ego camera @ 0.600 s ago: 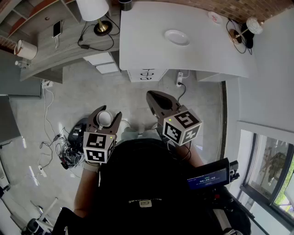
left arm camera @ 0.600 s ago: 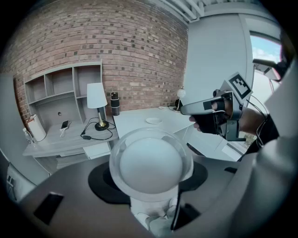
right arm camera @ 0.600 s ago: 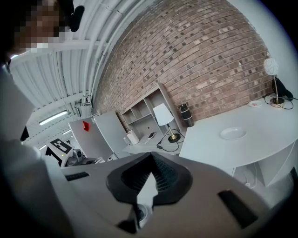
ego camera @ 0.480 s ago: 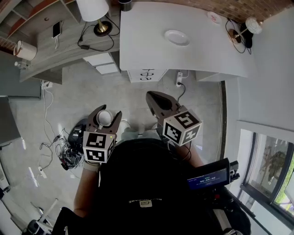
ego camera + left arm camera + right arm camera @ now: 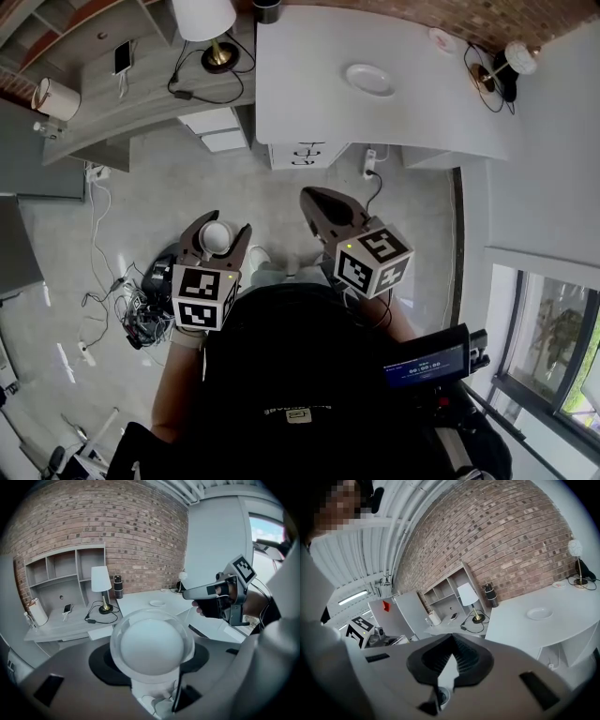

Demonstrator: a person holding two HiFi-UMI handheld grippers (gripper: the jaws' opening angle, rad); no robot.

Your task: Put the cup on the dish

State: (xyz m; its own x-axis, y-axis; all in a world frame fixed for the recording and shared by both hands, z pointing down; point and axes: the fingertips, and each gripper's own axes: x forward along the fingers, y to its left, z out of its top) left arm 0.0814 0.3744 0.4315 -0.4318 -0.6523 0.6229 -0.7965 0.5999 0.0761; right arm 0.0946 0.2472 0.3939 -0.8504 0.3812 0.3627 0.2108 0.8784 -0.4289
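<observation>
Showing the cup [image 5: 215, 239] clamped between the wide-set fingers [image 5: 190, 246] of the left gripper [image 5: 217, 232]; the dish [image 5: 369, 79] lies well apart on the bench [image 5: 300, 112], between one and two o'clock in the head view; right gripper [image 5: 314, 202] closed, empty.

Soft daylight fills the room from the window [image 5: 553, 342] at the head view's right edge; shadows are faint. Both gripper views bulge and darken toward their round borders, and the close cup [image 5: 151, 645] is out of focus.
</observation>
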